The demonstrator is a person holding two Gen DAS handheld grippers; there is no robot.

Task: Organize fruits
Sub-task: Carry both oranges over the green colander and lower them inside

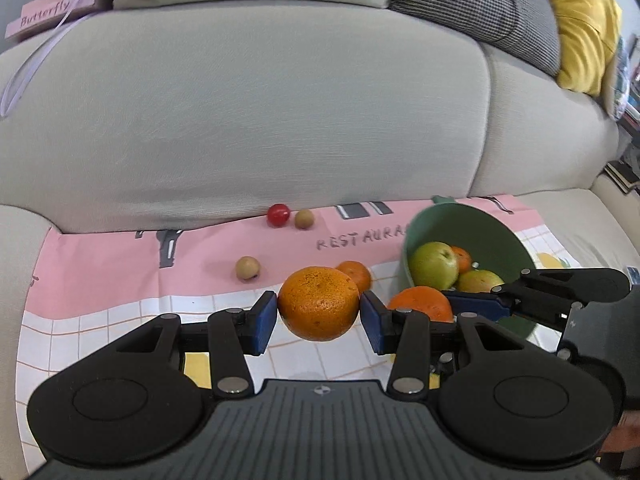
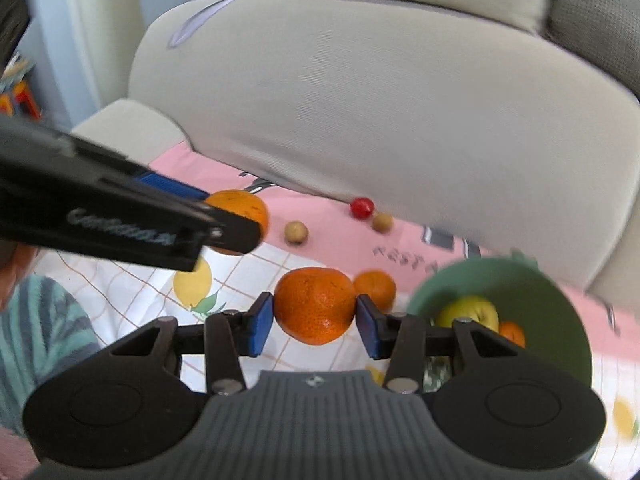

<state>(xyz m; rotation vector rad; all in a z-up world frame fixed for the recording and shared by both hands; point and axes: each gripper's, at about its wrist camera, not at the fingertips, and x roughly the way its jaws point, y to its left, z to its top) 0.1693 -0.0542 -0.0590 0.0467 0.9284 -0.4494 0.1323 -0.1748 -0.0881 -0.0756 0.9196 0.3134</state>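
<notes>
A home living room: a grey sofa (image 1: 240, 120) with a yellow cushion (image 1: 584, 28), cloth-covered seat.

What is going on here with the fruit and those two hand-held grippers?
A person is sorting fruit on a cloth spread over a sofa seat. The left gripper is shut on an orange, and the right gripper is shut on a second orange; both are clear of the cloth. A green bowl beside them already holds apples and a small orange. Still on the cloth are another small orange, a red fruit and two small brownish fruits.
</notes>
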